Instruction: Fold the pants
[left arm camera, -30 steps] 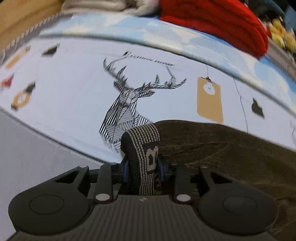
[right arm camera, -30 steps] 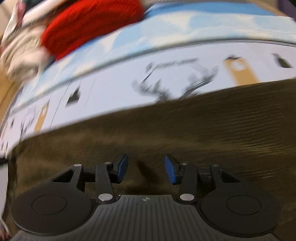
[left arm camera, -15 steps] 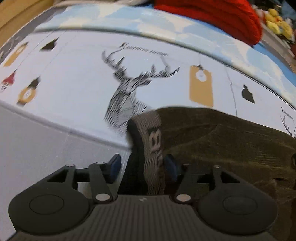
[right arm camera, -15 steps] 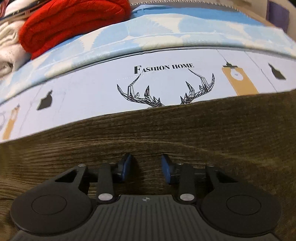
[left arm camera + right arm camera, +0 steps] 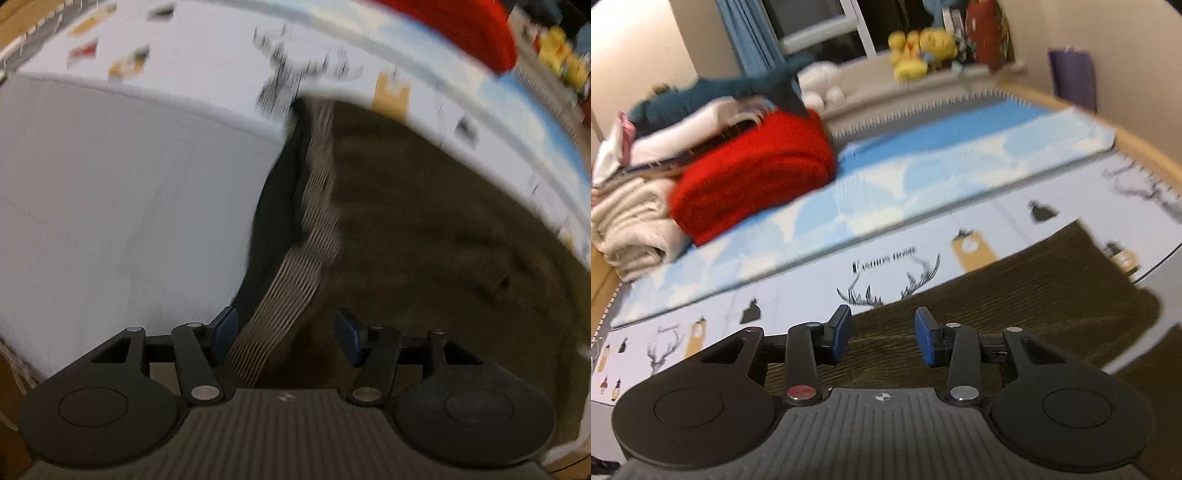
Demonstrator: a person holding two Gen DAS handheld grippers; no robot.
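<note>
Bedding printed with deer heads, tags and the words "Fashion Home" covers the bed (image 5: 798,295), with a blue and white cloud-patterned strip behind it and, toward the far left corner, a stack of folded laundry topped by a red knit (image 5: 753,173); plush toys (image 5: 919,51) are lined along a sill beyond the bed. Dark olive corduroy pants (image 5: 1034,295) are spread across the near part of the bed. A second ago the striped elastic waistband (image 5: 317,206) was pinched upright between the jaws of the left gripper (image 5: 286,334); now those jaws are seen standing well apart, and the waistband has been let go, lying slack and wavy along the left edge of the pants, running from between the fingers away toward the printed bedding, with a dark opening shown beside it. Both views are blurred by motion. The right gripper (image 5: 882,338), which was low over the cloth half a second ago with nothing held, has been lifted and tilted up so that the room is shown; its jaws are apart and empty above the near edge of the pants. By these signs a fold appears to have just been laid down and released, and a fresh grasp would be needed for any further fold.
</note>
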